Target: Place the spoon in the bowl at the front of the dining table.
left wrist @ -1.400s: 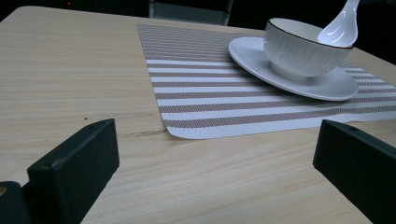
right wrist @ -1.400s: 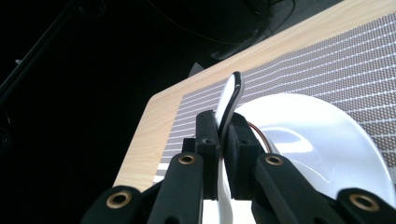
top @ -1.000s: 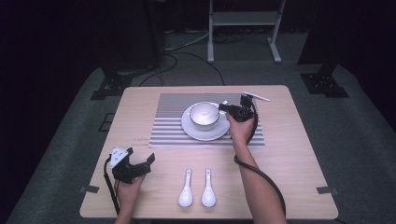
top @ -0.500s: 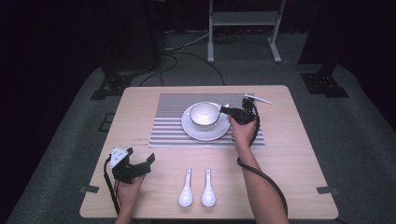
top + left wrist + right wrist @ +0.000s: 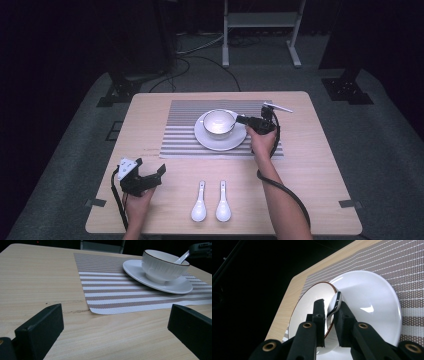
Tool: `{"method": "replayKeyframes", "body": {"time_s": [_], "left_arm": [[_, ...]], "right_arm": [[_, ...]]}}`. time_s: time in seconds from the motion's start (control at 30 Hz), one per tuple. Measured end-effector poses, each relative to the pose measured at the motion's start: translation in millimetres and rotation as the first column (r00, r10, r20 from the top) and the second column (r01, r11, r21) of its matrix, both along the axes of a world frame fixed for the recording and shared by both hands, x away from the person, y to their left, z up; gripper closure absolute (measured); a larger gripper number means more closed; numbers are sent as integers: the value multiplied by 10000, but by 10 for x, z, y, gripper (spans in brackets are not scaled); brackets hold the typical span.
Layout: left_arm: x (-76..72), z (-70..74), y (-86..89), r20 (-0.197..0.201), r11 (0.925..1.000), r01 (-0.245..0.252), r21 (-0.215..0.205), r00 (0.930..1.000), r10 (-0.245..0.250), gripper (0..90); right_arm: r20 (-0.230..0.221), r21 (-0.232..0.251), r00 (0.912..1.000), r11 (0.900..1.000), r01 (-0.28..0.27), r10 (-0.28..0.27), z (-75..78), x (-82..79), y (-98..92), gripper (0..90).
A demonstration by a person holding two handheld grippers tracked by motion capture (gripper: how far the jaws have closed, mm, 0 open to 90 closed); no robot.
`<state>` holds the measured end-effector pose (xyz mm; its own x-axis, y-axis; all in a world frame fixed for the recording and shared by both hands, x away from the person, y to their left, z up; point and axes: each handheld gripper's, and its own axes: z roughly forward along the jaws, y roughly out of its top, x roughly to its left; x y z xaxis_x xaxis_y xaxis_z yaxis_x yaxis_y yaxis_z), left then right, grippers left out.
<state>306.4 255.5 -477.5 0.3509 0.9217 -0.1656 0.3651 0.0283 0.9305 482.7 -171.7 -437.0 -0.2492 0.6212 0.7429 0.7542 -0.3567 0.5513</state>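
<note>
the right gripper (image 5: 328, 315) has just been easing its jaws apart; a glossy white ceramic spoon (image 5: 335, 305) sits between them, leaning on the ribbed bowl (image 5: 163, 266) just ahead, on a smooth saucer (image 5: 220, 140) and woven striped mat (image 5: 185, 135). the left gripper (image 5: 150, 175) is spread, nothing between. the high view adds 2 spoons (image 5: 210, 205) near it.
</note>
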Motion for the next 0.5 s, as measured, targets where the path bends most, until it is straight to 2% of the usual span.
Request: {"method": "replayKeyframes", "body": {"time_s": [0.5], "left_arm": [[5,1,-6,-55,10000,-4,87,10000,4,0]], "right_arm": [[-119,320,9971,9966,-753,757,-61,-65,-39,618]]}}
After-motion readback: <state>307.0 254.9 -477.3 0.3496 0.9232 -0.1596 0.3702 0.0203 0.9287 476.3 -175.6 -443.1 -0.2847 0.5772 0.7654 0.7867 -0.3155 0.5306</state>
